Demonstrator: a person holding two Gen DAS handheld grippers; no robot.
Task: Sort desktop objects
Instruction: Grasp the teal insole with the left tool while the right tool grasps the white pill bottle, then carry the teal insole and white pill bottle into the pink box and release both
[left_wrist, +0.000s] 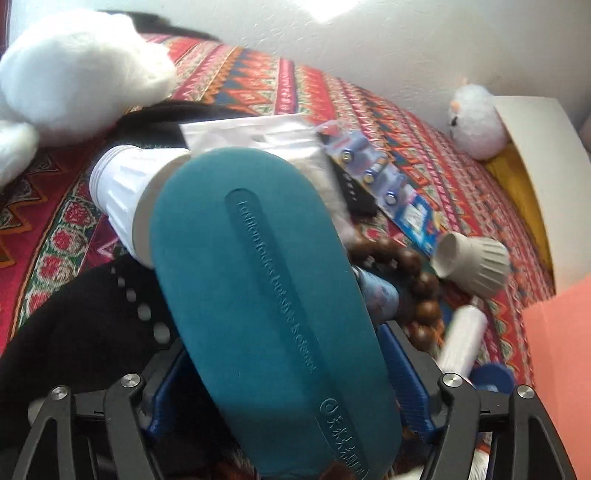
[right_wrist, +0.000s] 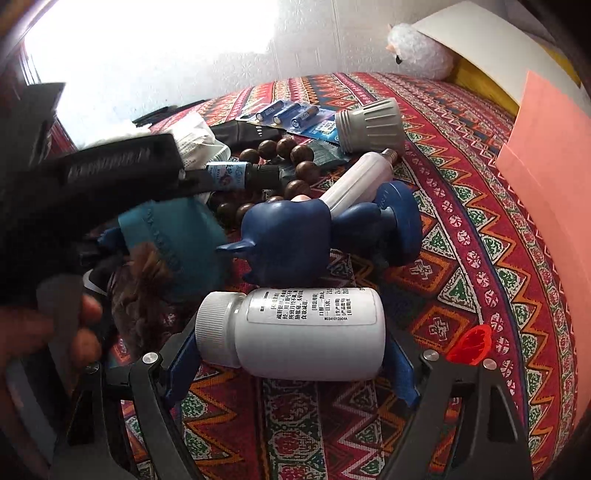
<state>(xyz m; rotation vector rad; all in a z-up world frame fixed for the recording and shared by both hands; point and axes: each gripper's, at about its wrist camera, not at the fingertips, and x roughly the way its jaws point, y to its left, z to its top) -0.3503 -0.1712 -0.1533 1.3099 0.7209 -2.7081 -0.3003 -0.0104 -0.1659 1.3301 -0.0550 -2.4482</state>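
Teal slipper (left_wrist: 266, 295) sits between left gripper (left_wrist: 291, 413) pads, contact unclear. Only right wrist view shows white bottle (right_wrist: 295, 328) beside slipper, right gripper (right_wrist: 291, 373) jaws straddling it, grip unclear.

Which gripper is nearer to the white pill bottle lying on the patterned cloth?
Right. The right gripper straddles the white pill bottle, one finger at each end. The left gripper is off to the bottle's left, around a teal slipper.

It looked like a home: a patterned red tablecloth (right_wrist: 461, 229) covered the table, with plush toys (left_wrist: 476, 122), batteries (right_wrist: 284, 110) and wooden beads (right_wrist: 295, 162) scattered about.
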